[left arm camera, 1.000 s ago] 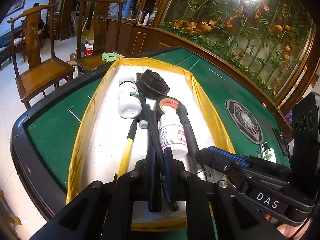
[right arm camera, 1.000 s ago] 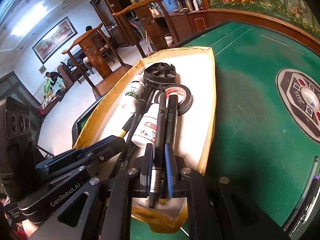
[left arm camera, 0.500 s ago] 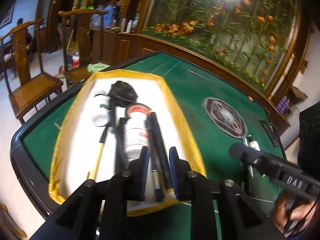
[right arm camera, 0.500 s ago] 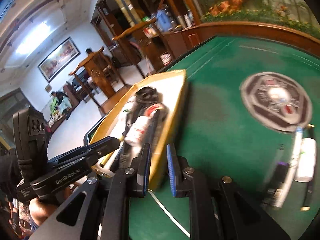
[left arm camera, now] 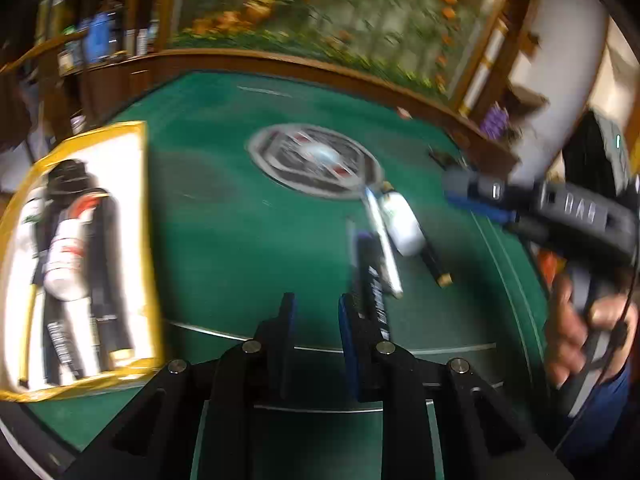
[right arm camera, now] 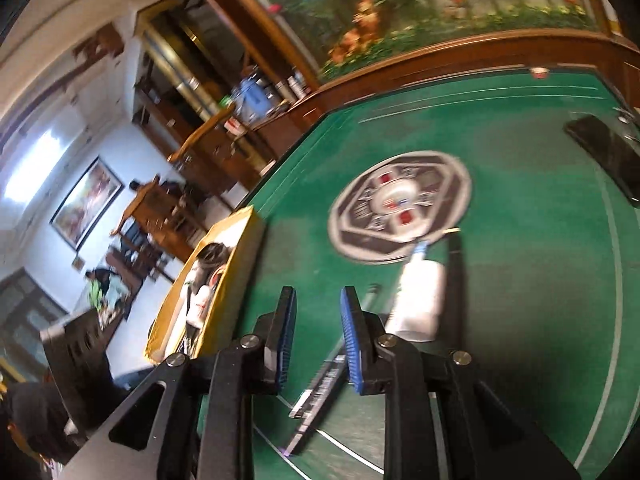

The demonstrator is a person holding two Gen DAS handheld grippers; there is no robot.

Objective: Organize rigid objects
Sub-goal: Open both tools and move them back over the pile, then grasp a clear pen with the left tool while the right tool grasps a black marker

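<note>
Both grippers hang over the green table (left arm camera: 240,240), nothing between their fingers. The left gripper (left arm camera: 314,312) holds a narrow gap; the right gripper (right arm camera: 318,308) has its jaws just opening, still narrow. Beside the round centre emblem (right arm camera: 400,204) lie a white bottle (right arm camera: 420,296) and black pens (left arm camera: 372,276) (blurred). Left of the emblem sits the yellow-rimmed tray (left arm camera: 150,240), already loaded.

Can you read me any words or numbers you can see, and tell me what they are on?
"DAS": on the side of the right gripper, blurred but readable in the left wrist view.
Labels on the white bottle, the black pen and the bottles in the yellow tray: too blurred to read.
</note>
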